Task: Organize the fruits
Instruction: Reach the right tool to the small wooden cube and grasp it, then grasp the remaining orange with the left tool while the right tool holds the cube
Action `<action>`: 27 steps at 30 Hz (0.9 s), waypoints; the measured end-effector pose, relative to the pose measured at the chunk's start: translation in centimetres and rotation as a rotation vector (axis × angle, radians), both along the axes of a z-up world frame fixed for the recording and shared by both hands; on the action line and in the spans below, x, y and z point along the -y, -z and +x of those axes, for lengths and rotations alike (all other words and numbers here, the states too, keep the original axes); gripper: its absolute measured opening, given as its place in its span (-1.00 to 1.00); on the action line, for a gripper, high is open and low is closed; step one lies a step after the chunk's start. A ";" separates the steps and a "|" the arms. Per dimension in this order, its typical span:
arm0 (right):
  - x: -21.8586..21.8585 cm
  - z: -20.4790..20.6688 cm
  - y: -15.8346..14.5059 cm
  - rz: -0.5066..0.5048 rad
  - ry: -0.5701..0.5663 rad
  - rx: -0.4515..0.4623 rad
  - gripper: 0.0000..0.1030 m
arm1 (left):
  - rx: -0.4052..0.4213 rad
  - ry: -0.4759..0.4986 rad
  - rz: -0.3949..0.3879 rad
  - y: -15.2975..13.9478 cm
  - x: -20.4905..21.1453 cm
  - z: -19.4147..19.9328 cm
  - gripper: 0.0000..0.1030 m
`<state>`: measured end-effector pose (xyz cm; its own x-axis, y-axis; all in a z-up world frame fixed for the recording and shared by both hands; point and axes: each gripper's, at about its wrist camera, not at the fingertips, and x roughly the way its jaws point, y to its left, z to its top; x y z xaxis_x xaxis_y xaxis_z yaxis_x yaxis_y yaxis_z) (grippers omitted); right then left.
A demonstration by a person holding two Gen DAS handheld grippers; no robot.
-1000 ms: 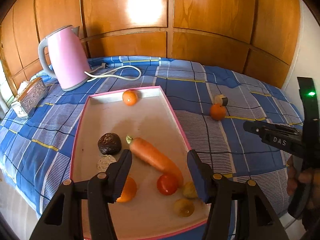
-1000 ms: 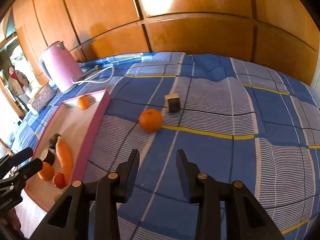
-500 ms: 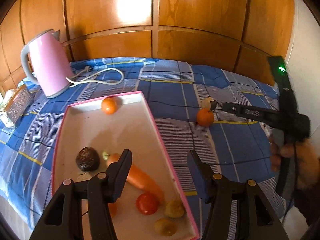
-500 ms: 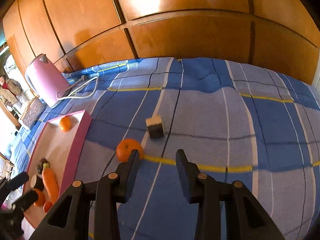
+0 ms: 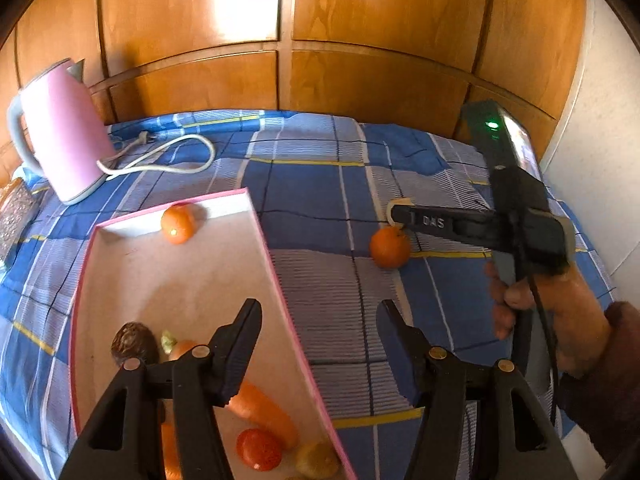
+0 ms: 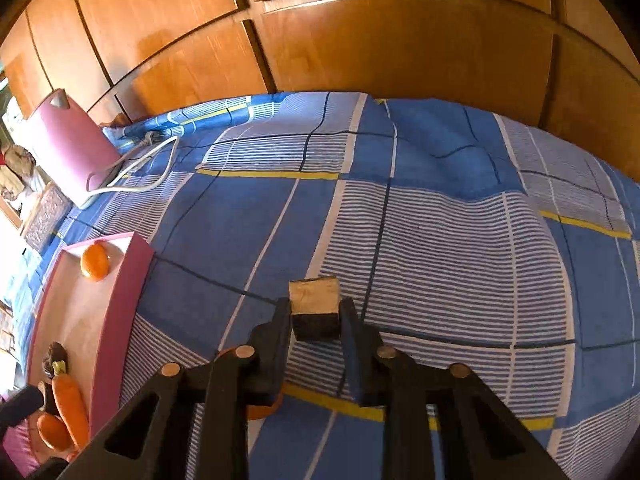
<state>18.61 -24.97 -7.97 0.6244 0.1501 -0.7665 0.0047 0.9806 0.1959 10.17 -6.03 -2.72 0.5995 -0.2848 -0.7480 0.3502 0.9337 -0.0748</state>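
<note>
A small dark block with a pale top (image 6: 314,308) sits on the blue checked bedcover. My right gripper (image 6: 314,314) is closing, and its pads touch the block's two sides. A loose orange (image 5: 389,248) lies just below that gripper's tip (image 5: 397,216), and in the right wrist view it is mostly hidden behind the fingers. The pink-rimmed tray (image 5: 272,264) holds another orange (image 5: 178,224), a carrot (image 5: 260,408), a tomato (image 5: 258,448), a dark round fruit (image 5: 132,346) and a yellowish one (image 5: 316,464). My left gripper (image 5: 318,312) hangs open over the tray's right rim, holding nothing.
A pink kettle (image 5: 60,136) with a white cord (image 5: 160,160) stands at the back left, and a patterned metal box (image 5: 16,216) lies beside it. Wood panelling backs the bed. A person's hand (image 5: 560,320) holds the right gripper's handle.
The right gripper moved forward past the loose orange to the block, and its jaws narrowed onto it. The left gripper shifted right, from over the tray's middle to its right rim.
</note>
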 end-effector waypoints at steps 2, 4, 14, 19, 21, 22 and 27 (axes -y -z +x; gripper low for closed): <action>0.9 -0.9 -0.3 0.007 0.016 0.015 -0.55 | -0.010 0.012 -0.006 0.1 0.5 0.5 0.17; 1.6 -1.9 -0.6 -0.010 0.025 0.020 -0.55 | -0.021 0.019 -0.013 0.2 1.1 1.0 0.17; 6.2 -7.3 0.0 -0.034 0.095 0.020 -0.54 | -0.107 0.037 -0.055 1.3 5.1 4.8 0.36; 7.1 -8.4 0.6 0.002 0.109 0.037 -0.54 | -0.121 0.047 -0.030 2.1 7.5 6.4 0.36; 7.1 -8.5 0.6 -0.001 0.106 0.043 -0.54 | -0.137 0.041 -0.020 2.6 8.1 7.1 0.36; 7.0 -8.4 0.6 -0.008 0.104 0.045 -0.54 | -0.139 0.035 -0.011 2.8 8.4 7.5 0.36; 6.4 -8.6 0.8 -0.063 0.082 0.060 -0.55 | -0.157 0.012 0.016 4.3 9.4 8.9 0.32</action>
<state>10.00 -31.39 -8.74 0.6774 0.0493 -0.7339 0.0754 0.9878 0.1360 19.08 -15.42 -7.07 0.4716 -0.2781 -0.8368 0.3464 0.9311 -0.1143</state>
